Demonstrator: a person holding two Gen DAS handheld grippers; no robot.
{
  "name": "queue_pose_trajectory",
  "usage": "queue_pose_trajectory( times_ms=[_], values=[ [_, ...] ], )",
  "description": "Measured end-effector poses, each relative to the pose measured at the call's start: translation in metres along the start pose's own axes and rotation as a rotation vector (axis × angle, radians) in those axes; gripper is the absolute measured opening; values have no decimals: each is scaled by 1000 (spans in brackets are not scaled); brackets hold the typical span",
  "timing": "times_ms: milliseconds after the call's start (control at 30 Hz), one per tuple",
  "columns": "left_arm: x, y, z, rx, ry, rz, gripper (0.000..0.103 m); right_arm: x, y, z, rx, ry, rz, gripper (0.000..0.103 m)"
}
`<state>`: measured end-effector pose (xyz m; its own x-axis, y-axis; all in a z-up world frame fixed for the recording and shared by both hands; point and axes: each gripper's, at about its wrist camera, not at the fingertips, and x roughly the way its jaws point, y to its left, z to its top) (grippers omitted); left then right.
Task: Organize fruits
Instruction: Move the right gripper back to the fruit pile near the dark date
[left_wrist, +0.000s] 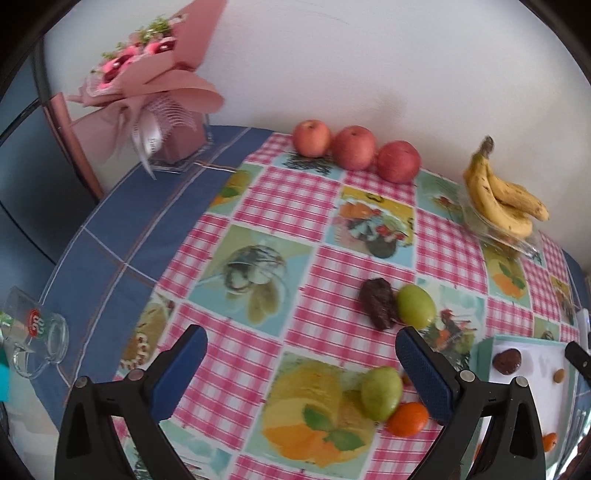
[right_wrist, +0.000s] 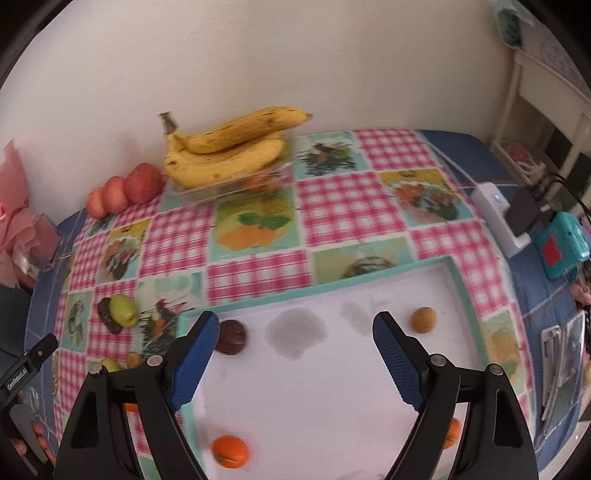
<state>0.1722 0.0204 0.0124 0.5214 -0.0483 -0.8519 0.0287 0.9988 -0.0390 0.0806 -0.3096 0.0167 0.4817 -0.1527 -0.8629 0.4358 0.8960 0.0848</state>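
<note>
Left gripper (left_wrist: 301, 350): blue-padded jaws wide apart, nothing between them, held over the patterned tablecloth (left_wrist: 266, 206). Just beyond its right finger lie a dark wrinkled fruit (left_wrist: 378, 302) and a green fruit (left_wrist: 415, 306), touching each other. Nearer, beside the same finger, a second green fruit (left_wrist: 380, 393) touches a small orange (left_wrist: 408, 419).

Right gripper (right_wrist: 295, 338): jaws likewise wide apart and empty, held above the white tray (right_wrist: 332, 387) with its teal rim.

Tray contents, right wrist view: a dark round fruit (right_wrist: 231, 336) near the left finger, a small tan fruit (right_wrist: 423, 319) beyond the right finger, an orange fruit (right_wrist: 229, 451) at the near left, and another orange partly hidden behind the right finger. The left wrist view catches only the tray's corner at its right edge.

Back of table: three apples (left_wrist: 354, 147) in a row against the wall; a bunch of bananas (right_wrist: 229, 151) resting on a clear plastic container (right_wrist: 229, 184), the view through it blurred.

Shown by the left wrist view only: a bouquet (left_wrist: 147, 81) in pink wrapping standing at the far left corner, seen full, and a glass mug (left_wrist: 35, 332) lying on the blue undercloth (left_wrist: 110, 236).

Shown by the right wrist view only: a white power strip (right_wrist: 498, 218) with a dark plug, a teal object (right_wrist: 561, 243) beside it, and white shelving (right_wrist: 546, 103) in the corner.

Surface and room: pink gingham cloth with fruit panels laid over the blue cloth; plain pale wall (right_wrist: 258, 55) behind.
</note>
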Motion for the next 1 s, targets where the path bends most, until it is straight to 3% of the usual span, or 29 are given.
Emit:
queue_pose_trajectory(
  times_ms=[167, 367, 500, 567, 800, 1000],
  values=[
    [-5, 22, 3, -55, 1, -5, 103, 1, 37, -3, -72, -1, 59, 86],
    [-3, 23, 1, -58, 15, -53, 103, 5, 83, -15, -166, 21, 123, 85],
    [14, 15, -4, -52, 52, -70, 103, 13, 104, -25, -211, 49, 150, 71],
    [25, 13, -8, -69, 81, -80, 103, 18, 111, -30, -223, 62, 161, 70],
    [66, 11, -25, -99, 196, -64, 103, 55, 129, -51, -251, 176, 213, 51],
    [68, 15, -24, -125, 198, -80, 103, 73, 140, -64, -267, 230, 242, 48]
  ],
)
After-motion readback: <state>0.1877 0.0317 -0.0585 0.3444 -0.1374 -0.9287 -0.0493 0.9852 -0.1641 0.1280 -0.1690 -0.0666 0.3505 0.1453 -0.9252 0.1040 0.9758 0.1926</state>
